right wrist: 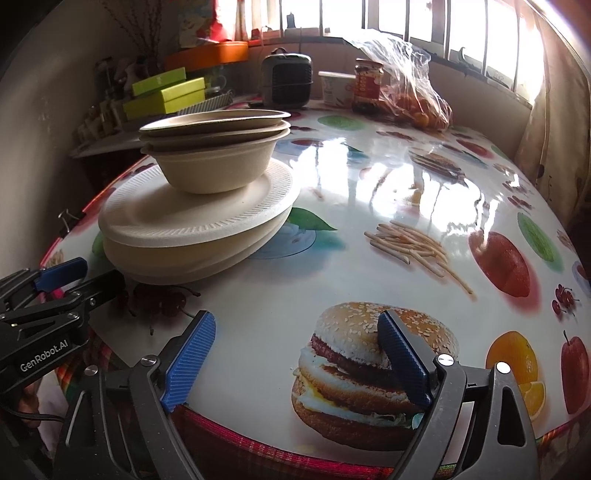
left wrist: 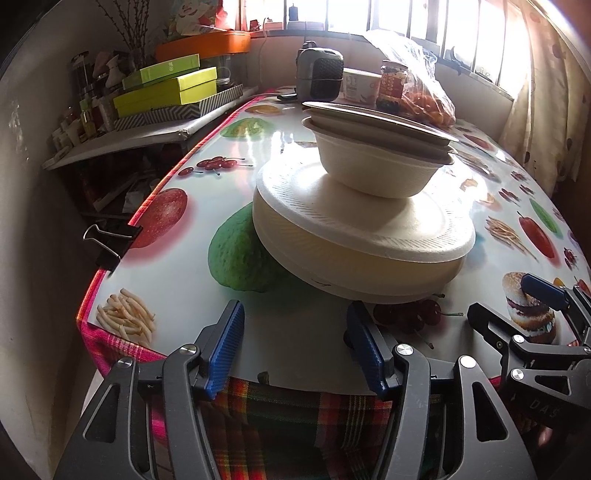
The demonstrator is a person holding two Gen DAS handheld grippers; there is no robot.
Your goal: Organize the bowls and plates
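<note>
Both jaws gape wide and empty, left gripper [left wrist: 295, 345] just short of the stacked plates [left wrist: 364, 236] (bowls [left wrist: 380, 162] atop), right gripper [right wrist: 297, 360] beside them.

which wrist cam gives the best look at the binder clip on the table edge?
Left wrist: the binder clip is large and sharp, clamped on the table edge. In the right wrist view it is small, at the far left edge.

A home dining corner: fruit-print tablecloth [right wrist: 369, 258], jam jar [right wrist: 367, 86], bagged oranges [right wrist: 417, 107], barred window [right wrist: 424, 22].
</note>
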